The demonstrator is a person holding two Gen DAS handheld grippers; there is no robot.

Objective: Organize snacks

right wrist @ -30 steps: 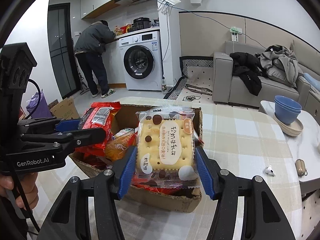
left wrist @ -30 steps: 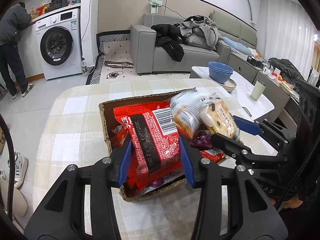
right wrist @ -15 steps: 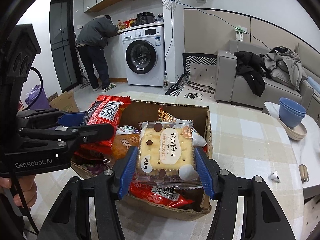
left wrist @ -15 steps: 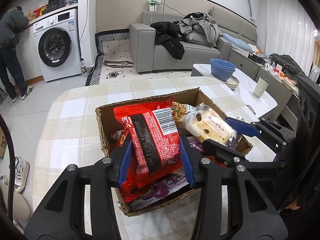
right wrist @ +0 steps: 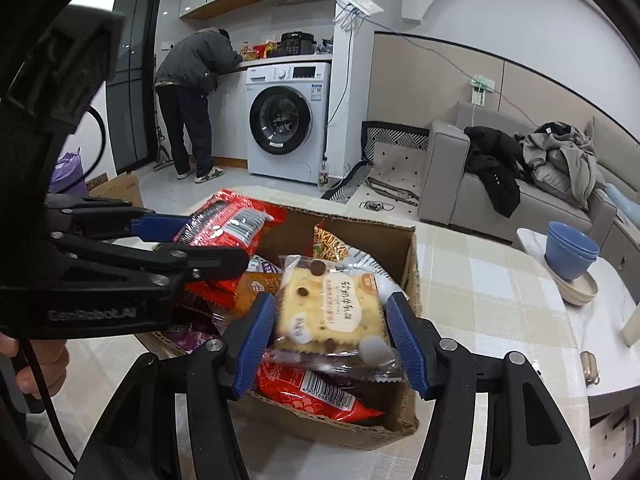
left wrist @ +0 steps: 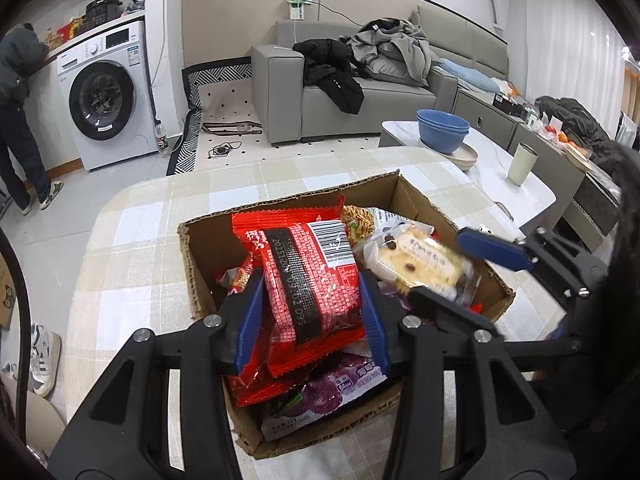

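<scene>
An open cardboard box (left wrist: 202, 276) of snack packets stands on the checked tablecloth (left wrist: 132, 248). My left gripper (left wrist: 312, 318) is shut on a red snack packet (left wrist: 308, 276), held upright just above the packets in the box. My right gripper (right wrist: 330, 340) is shut on a clear pack of cream crackers (right wrist: 332, 312) over the box's right side (right wrist: 412, 272). In the right wrist view the left gripper (right wrist: 208, 240) and its red packet (right wrist: 232, 220) sit over the box's left half. In the left wrist view the right gripper (left wrist: 444, 270) and the cracker pack (left wrist: 420, 260) are at the right.
Purple, red and orange packets fill the box. A white low table (left wrist: 492, 168) to the right carries blue bowls (left wrist: 442, 130) and a cup (left wrist: 520, 164). A small case (right wrist: 590, 368) lies near the table's right edge. A person (right wrist: 192, 92) stands by the washing machine (right wrist: 286, 120).
The cracker pack has dropped from beside the red packet to low over the box's right side. The left gripper has come closer to the box with its red packet.
</scene>
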